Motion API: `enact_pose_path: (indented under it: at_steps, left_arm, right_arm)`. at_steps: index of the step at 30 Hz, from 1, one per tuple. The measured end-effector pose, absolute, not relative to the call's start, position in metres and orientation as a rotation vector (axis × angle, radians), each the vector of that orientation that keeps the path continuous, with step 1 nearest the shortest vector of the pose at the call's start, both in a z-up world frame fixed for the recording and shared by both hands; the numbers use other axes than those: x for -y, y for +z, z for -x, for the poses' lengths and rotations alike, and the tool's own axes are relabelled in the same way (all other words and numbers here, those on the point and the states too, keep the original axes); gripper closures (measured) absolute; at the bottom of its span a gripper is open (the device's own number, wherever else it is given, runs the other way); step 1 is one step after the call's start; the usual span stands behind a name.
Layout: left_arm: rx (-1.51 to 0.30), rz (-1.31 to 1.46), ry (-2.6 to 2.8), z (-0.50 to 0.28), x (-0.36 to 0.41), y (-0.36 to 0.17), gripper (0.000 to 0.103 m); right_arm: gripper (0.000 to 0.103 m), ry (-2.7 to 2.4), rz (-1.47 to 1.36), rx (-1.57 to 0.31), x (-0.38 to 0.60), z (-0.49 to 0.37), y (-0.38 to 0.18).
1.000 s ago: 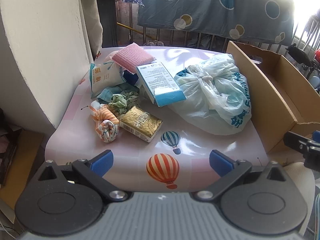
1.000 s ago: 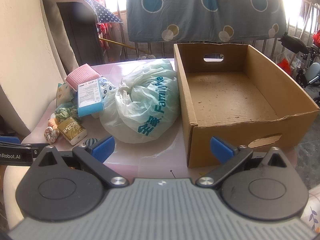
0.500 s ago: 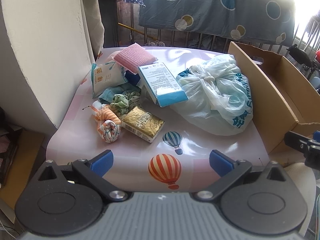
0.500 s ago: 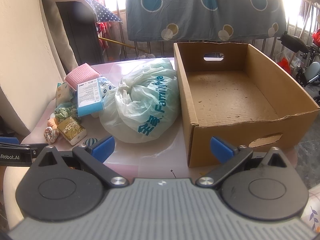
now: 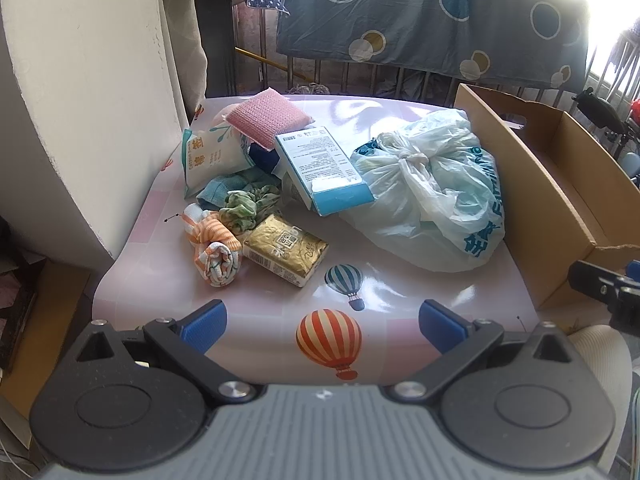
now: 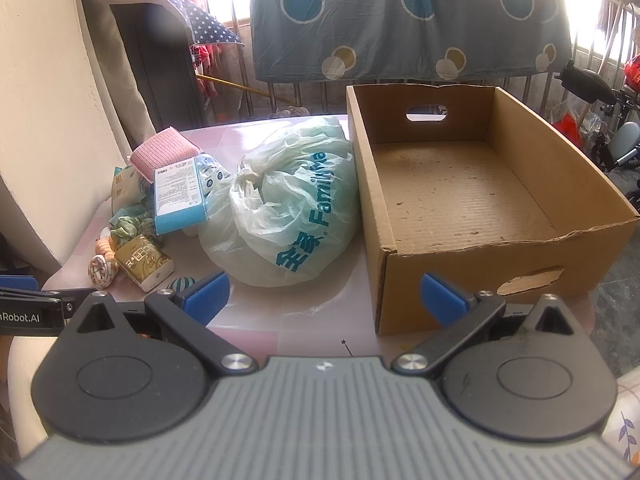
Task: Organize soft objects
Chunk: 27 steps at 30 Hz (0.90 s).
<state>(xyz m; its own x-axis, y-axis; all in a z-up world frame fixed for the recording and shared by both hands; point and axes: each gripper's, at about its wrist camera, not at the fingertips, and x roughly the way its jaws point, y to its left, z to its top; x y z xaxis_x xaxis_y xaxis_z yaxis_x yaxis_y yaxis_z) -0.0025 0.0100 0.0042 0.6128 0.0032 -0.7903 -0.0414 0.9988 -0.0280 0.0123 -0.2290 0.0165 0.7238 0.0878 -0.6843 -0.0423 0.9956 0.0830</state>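
A heap of soft goods lies on the pink balloon-print table (image 5: pixel 280 300): a tied pale plastic bag (image 5: pixel 432 204), a pink sponge cloth (image 5: pixel 266 116), a white-and-blue box (image 5: pixel 320 168), a gold tissue pack (image 5: pixel 286 250), a rolled striped cloth (image 5: pixel 214 252), a green scrunchie (image 5: pixel 244 204) and a white packet (image 5: pixel 206 160). An open cardboard box (image 6: pixel 472 196) stands right of the bag (image 6: pixel 292 208). My left gripper (image 5: pixel 322 322) is open, short of the gold pack. My right gripper (image 6: pixel 324 294) is open too, before the gap between bag and box.
A cream wall panel (image 5: pixel 88 92) flanks the table's left side. A blue circle-print sheet (image 6: pixel 408 20) hangs over railings behind. A wheeled chair or scooter (image 6: pixel 600 92) stands at the far right. The other gripper's black tip (image 5: pixel 600 284) shows at the right edge.
The left view has crept slightly forward and right, so the heap sits a touch nearer. The right gripper has barely moved. Both stay open.
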Motion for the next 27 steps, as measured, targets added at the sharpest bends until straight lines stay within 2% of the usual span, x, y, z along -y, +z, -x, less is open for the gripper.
enact_pose_path:
  at_steps: [27]
  left_arm:
    - [-0.917,0.044,0.031,0.0013,-0.0110,0.0037,0.000]
  right_arm:
    - [0.001,0.071,-0.062,-0.759,0.2285,-0.0135,0.0181]
